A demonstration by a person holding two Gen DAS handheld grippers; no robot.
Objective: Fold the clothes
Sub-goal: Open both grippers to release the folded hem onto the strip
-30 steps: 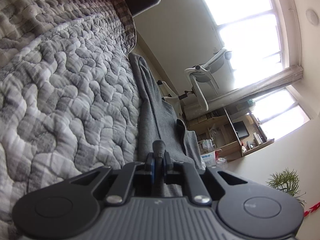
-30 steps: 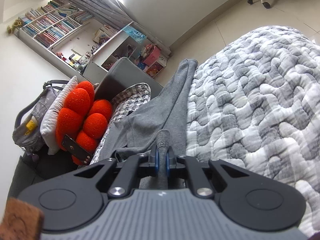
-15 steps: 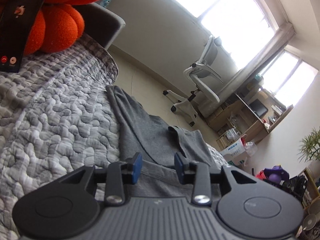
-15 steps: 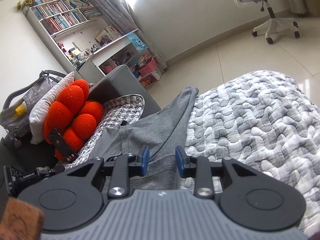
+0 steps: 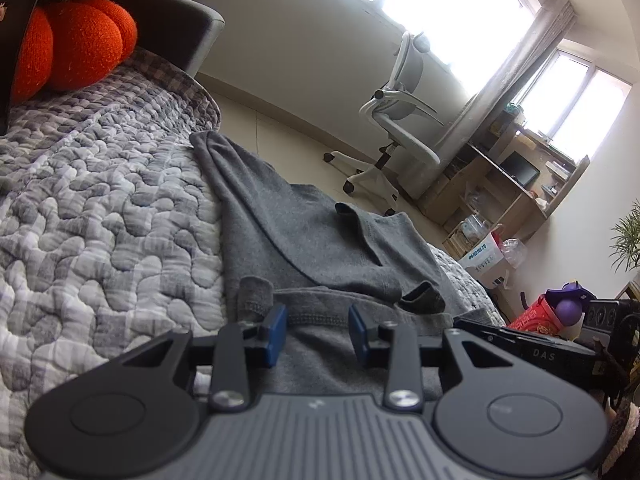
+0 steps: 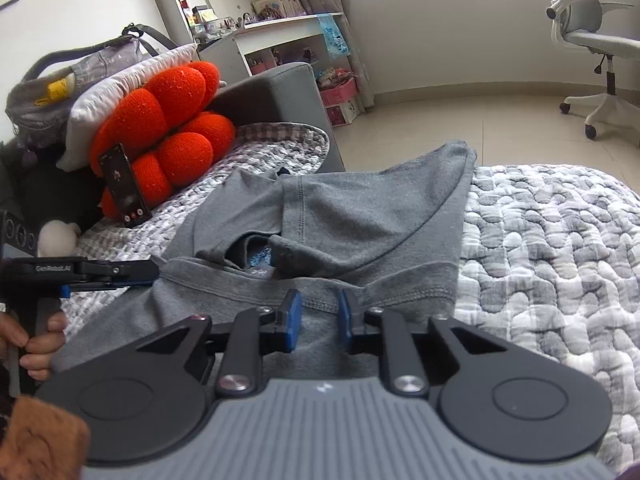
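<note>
**Grey garment folded on quilt, both grippers off the cloth**

Grey garment (image 6: 360, 216) lies on the quilted grey-white bedspread (image 6: 560, 240), partly folded: upper part doubled over toward the hem band, one stitched sleeve edge on top, a small blue label showing in the gap under the fold. Hem band runs across just ahead of my fingers in both views. In left wrist view a small tab of hem cloth sticks up beside my left pad.

My left gripper (image 5: 317, 334): jaws moderately apart, opened within the last sec, nothing pinched; cloth lies under and between the pads but they don't press it. My right gripper (image 6: 319, 321): jaws have just been closing, a narrow gap left, blue pads not on the fabric, garment only beneath.

Further out: orange puffy cushion (image 6: 168, 132) at the bed's far-left end, phone (image 6: 125, 186) propped against it. Office chair (image 5: 400, 120) on the floor past the bed. My left hand (image 6: 38, 344) grips the left handle at frame edge.
</note>
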